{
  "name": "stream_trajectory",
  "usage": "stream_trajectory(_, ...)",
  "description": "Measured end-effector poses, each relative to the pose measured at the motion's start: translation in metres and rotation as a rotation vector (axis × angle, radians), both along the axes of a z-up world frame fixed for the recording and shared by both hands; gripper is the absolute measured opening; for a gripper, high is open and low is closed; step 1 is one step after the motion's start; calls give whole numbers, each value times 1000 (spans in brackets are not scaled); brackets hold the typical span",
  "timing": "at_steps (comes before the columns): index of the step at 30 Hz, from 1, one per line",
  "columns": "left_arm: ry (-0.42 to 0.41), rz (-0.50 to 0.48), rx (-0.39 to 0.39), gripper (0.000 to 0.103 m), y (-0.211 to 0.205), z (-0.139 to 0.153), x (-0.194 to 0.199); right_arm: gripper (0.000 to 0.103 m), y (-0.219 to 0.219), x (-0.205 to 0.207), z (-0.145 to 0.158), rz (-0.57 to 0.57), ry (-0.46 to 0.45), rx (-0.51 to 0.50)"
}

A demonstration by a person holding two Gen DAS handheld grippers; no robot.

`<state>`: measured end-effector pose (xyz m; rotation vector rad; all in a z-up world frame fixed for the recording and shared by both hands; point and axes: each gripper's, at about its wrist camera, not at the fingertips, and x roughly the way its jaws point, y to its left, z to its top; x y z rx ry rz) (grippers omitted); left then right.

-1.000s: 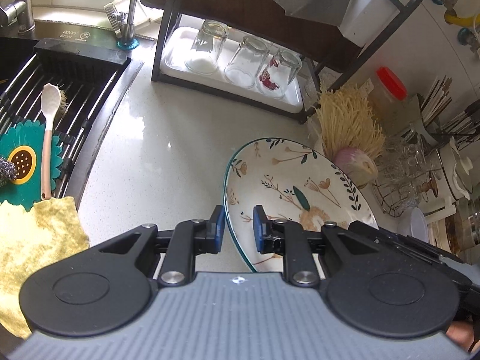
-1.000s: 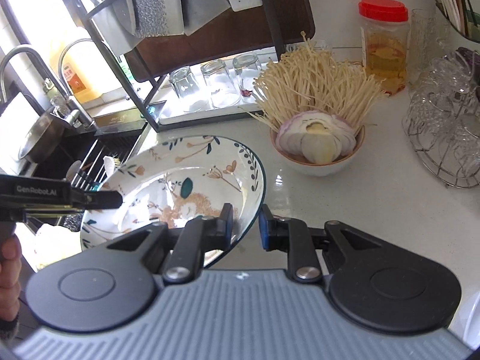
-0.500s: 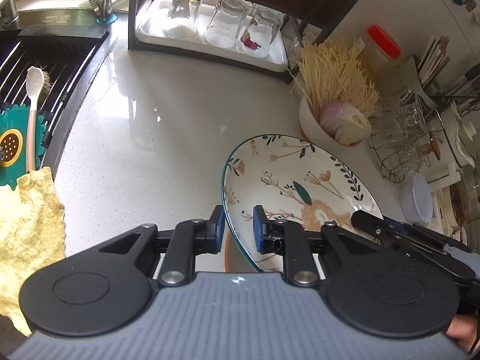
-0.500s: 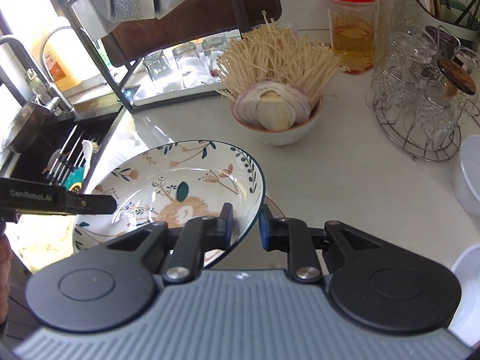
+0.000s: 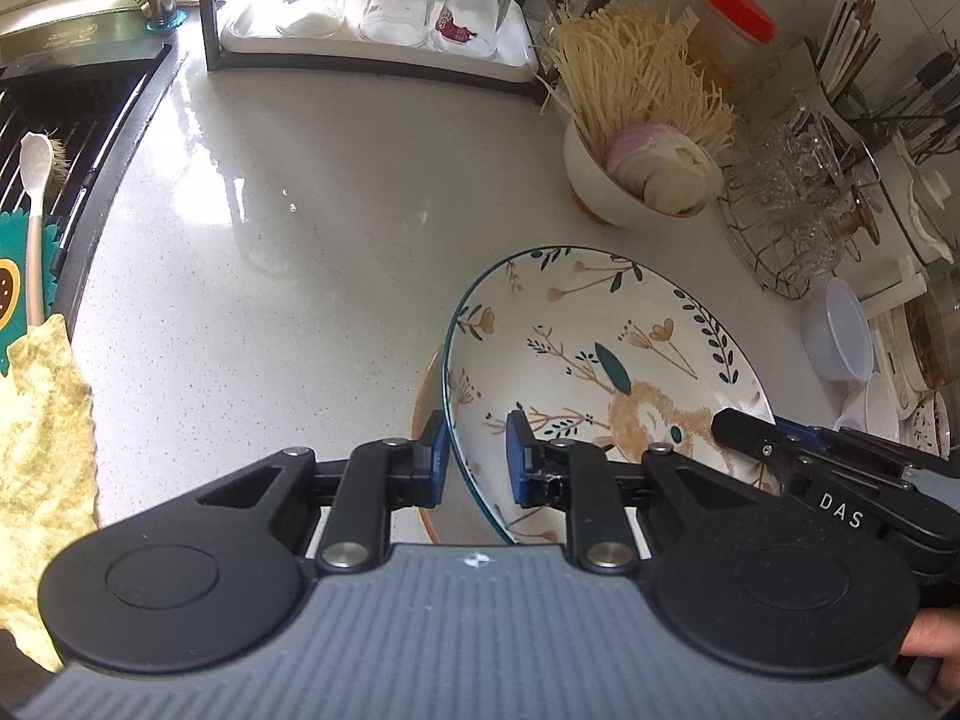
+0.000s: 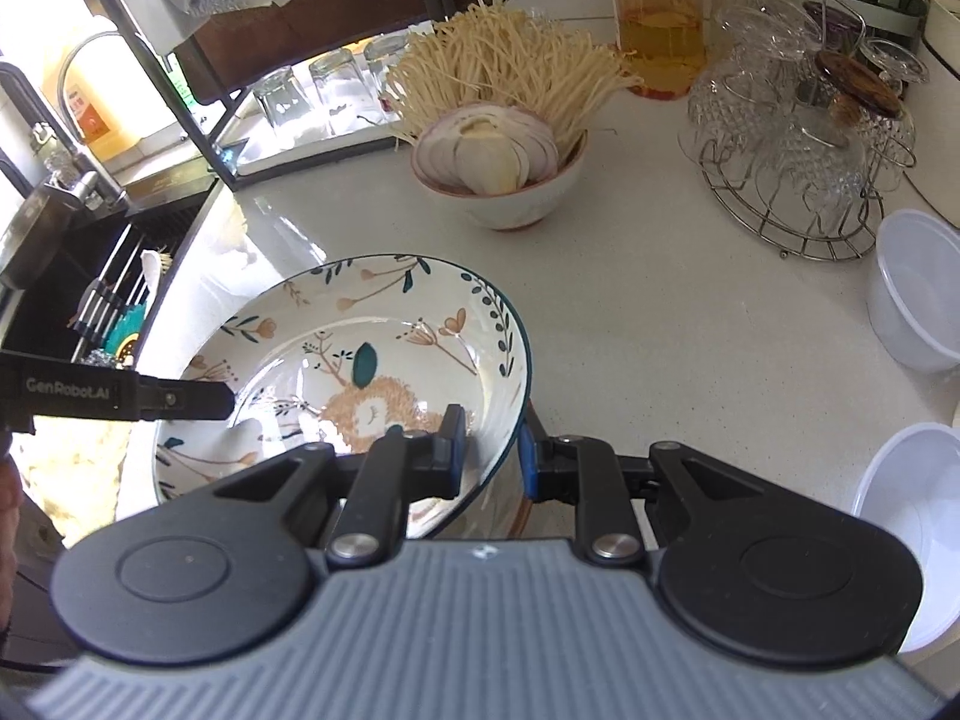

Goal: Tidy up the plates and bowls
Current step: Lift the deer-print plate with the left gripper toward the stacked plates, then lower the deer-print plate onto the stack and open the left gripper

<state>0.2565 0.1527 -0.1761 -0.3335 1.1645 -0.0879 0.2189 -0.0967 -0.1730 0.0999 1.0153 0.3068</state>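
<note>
On the pale countertop (image 5: 288, 276) near its front edge, the left gripper (image 5: 476, 459) and right gripper (image 6: 492, 450) each clamped opposite rims of the floral bowl (image 5: 600, 354), tilted above an orange-rimmed plate (image 5: 427, 396).

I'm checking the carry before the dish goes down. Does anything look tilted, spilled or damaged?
Nothing is spilled or cracked. The floral plate is tilted, not level: the left claw and right claw each pinch its rim on opposite sides. An orange-rimmed plate lies just beneath it.

Bare counter (image 5: 288, 276) left of floral plate (image 5: 600, 348); onion bowl (image 5: 636, 192), glass rack (image 5: 792, 204) crowding beyond.
</note>
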Motion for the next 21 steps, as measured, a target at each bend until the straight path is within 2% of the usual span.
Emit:
stream_trajectory(17, 54, -55, 102, 23, -20, -12, -9, 24, 4, -9, -13, -7, 10, -31)
stream_trajectory(21, 51, -56, 125, 24, -26, -13, -8, 25, 0, -8, -20, -27, 42, -8)
